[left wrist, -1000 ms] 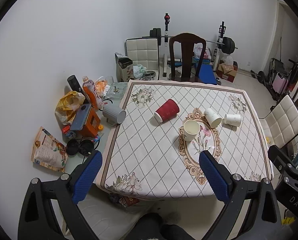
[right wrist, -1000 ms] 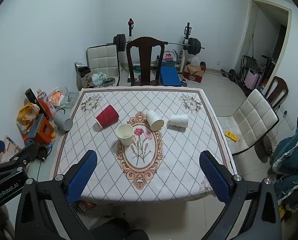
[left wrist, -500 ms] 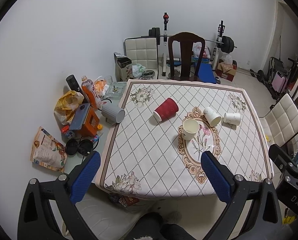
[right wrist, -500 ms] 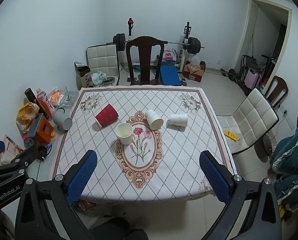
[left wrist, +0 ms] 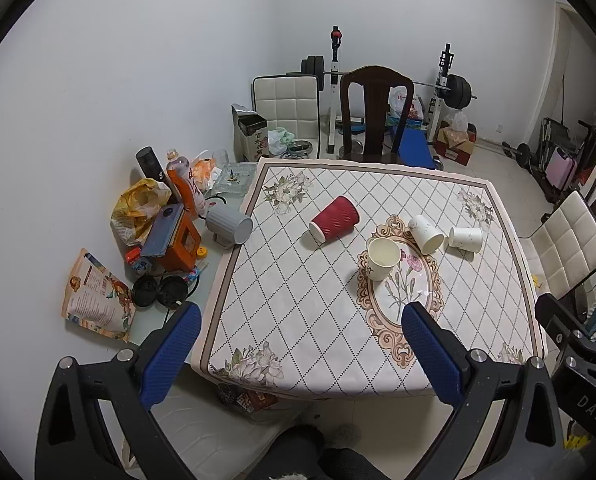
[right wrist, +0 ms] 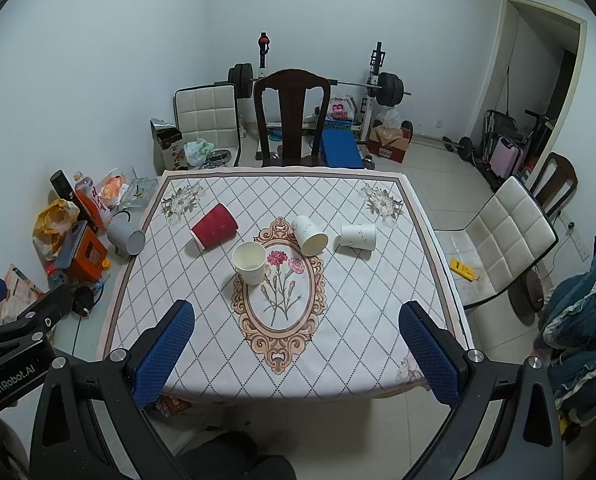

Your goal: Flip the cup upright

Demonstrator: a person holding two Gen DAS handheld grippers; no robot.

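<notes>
A red ribbed cup (left wrist: 335, 219) (right wrist: 214, 225) lies on its side on the table (left wrist: 298, 304) (right wrist: 361, 320), mouth toward the front left. A cream cup (left wrist: 382, 258) (right wrist: 250, 262) stands upright near the middle. Two white cups lie on their sides: one (left wrist: 425, 234) (right wrist: 309, 235) beside the floral oval, one (left wrist: 465, 238) (right wrist: 358, 236) further right. My left gripper (left wrist: 298, 354) is open and empty, high above the table's front left. My right gripper (right wrist: 296, 354) is open and empty above the table's front edge.
A dark wooden chair (right wrist: 292, 120) stands at the table's far side, a white padded chair (right wrist: 505, 236) at its right. Clutter lies on the floor at the left: a grey cylinder (left wrist: 230, 229), an orange box (left wrist: 178, 246), bags and bottles. Gym equipment stands at the back wall.
Both grippers stayed open and empty. The left wrist view shifted slightly; the cups did not move.
</notes>
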